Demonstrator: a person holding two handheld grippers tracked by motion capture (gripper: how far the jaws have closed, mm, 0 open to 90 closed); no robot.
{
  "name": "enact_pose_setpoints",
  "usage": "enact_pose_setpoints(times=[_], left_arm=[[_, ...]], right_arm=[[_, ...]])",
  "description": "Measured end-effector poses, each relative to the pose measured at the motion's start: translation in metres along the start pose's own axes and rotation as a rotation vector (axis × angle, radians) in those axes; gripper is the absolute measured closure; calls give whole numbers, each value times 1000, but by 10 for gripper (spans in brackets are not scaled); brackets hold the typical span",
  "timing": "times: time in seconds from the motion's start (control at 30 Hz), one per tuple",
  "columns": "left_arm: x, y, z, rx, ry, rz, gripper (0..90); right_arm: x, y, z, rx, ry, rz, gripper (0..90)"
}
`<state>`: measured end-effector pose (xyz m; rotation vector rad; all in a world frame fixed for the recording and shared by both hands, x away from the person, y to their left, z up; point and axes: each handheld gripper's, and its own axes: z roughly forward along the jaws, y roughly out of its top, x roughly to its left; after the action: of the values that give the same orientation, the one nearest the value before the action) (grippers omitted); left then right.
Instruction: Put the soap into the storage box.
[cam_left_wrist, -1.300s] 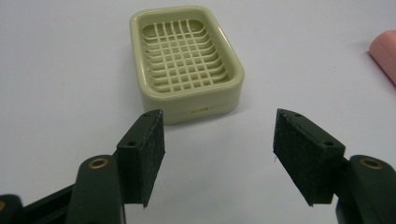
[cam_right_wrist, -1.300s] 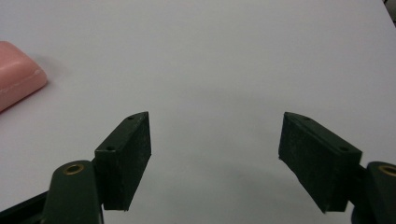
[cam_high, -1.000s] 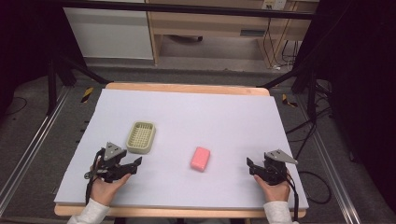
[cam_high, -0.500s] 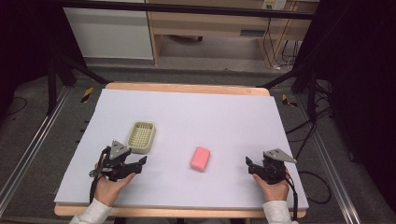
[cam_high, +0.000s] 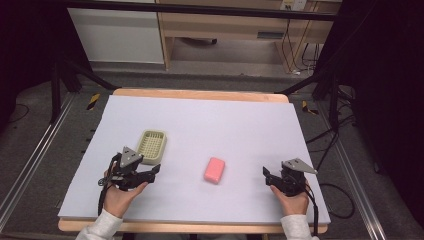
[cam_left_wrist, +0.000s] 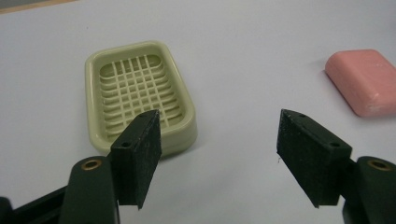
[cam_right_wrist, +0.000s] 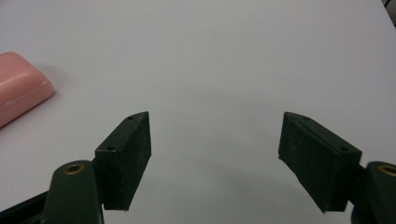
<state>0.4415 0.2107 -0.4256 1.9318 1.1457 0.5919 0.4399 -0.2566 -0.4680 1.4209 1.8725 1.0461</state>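
Looking down from the high view, the left gripper (cam_high: 153, 171) sits near the front-left of the bench (cam_high: 250, 120), just in front of the soap dish (cam_high: 151, 146), while the right gripper (cam_high: 265, 176) rests near the front-right edge. The pink soap bar (cam_high: 214, 170) lies between them, apart from both and a little to the right of the dish. Both pairs of fingers look spread and hold nothing. The bench is covered by a smooth, pale lavender sheet with a wooden rim showing at its edges.

Along the left gripper view, the fingers (cam_left_wrist: 140, 154) stand wide apart and empty. The soap dish (cam_left_wrist: 137, 95) is close ahead, partly behind the left finger: a pale green, glossy plastic tray with rounded corners, a raised rim and a slotted grid floor. The soap bar (cam_left_wrist: 366, 81) lies farther off to the right, a matte pink block with softened edges and a slightly domed top.

The right gripper view has its own fingers (cam_right_wrist: 126, 158) spread equally wide over bare bench, with the soap bar (cam_right_wrist: 18, 86) at the far left edge.

The work appears to be getting the soap into the dish. To do it well, I would judge the picking gripper should turn toward the bar, straddle its narrower width and close low on its flat sides, since the rounded top could let it slip. The light dish may slide, so steadying its rim with the other gripper would help.
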Motion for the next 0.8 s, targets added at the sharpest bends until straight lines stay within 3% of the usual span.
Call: enact_pose_setpoints(times=[0.8], left_arm=[[-28, 29, 15, -14, -39, 23, 309]], right_arm=[[0, 3, 1, -9, -5, -4, 271]])
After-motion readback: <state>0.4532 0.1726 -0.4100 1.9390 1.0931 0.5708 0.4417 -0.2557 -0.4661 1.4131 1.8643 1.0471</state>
